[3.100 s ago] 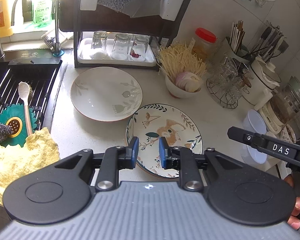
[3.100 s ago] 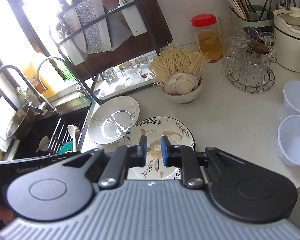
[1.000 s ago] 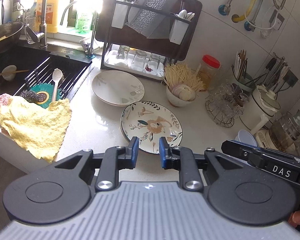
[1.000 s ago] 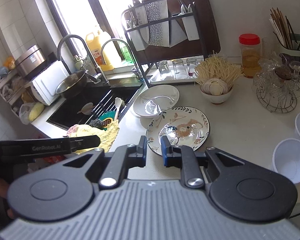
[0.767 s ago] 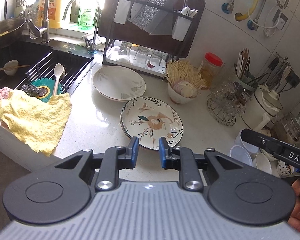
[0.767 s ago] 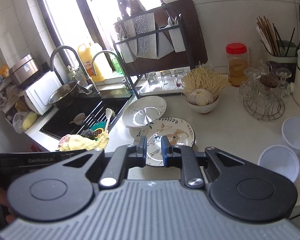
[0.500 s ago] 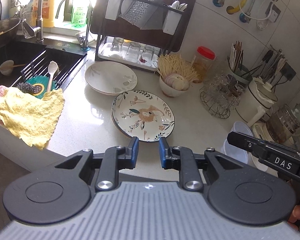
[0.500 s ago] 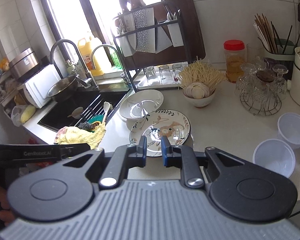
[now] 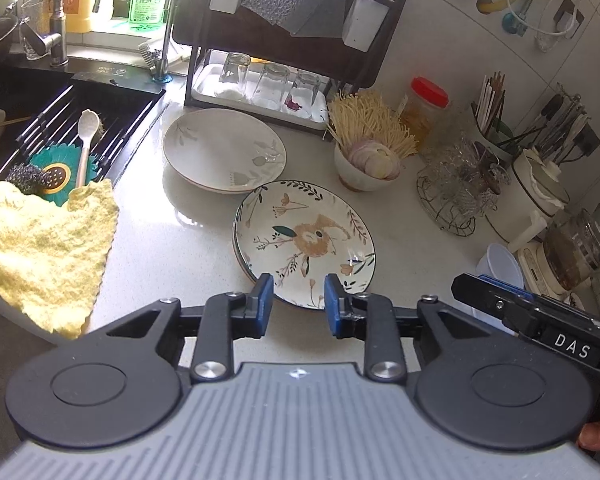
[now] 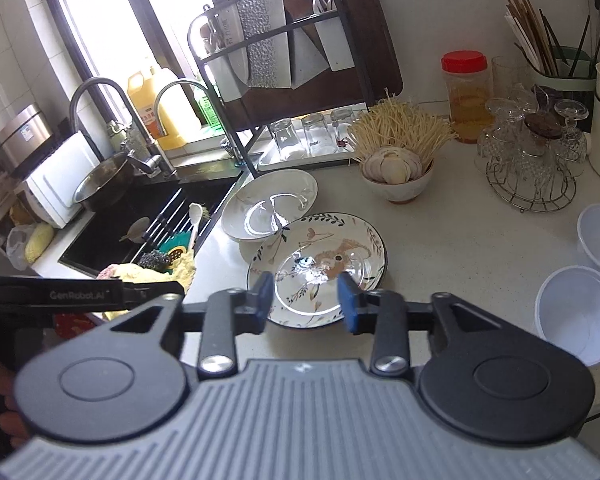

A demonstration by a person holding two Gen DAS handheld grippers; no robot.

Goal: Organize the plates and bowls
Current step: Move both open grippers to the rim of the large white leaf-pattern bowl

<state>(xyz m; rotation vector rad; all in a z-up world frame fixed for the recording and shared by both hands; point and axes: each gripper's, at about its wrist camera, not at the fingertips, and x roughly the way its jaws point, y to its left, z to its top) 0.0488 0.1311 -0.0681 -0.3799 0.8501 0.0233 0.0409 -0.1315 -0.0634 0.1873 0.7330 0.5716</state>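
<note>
A: Looking along the left hand-held gripper (image 9: 296, 300): hung above the front edge of the tabletop (image 9: 172, 240), pointed down at the near rim of the flowered plate (image 9: 304, 240). Was opening at the jaws, with nothing gripped between the blue pads. Showed only the plate's rim through the gap, not touched.

B: Saw much the same along the right hand-held gripper (image 10: 307, 300). Was spreading its jaws too, empty, clear of the plate.

A: And lay where, that plate?

B: Lay flat on the tabletop, toward the front edge, just beside the white plate (image 9: 224, 150) behind it. Could not tell whether the two rims met or only came close.

A: Sat nearer the sink (image 9: 20, 112), the white one. Stood to its right: a small bowl (image 9: 364, 168) heaped with onion slices and pale noodles, near the flowered plate but apart from it.

B: Spotted plastic cups (image 10: 576, 320) at the right, well apart from both plates. Draped over the sink's front corner: a yellow cloth (image 9: 40, 248).

A: Noted, behind the white plate, a dark rack (image 9: 292, 40) with upturned glasses (image 9: 268, 84) on its tray.
</note>
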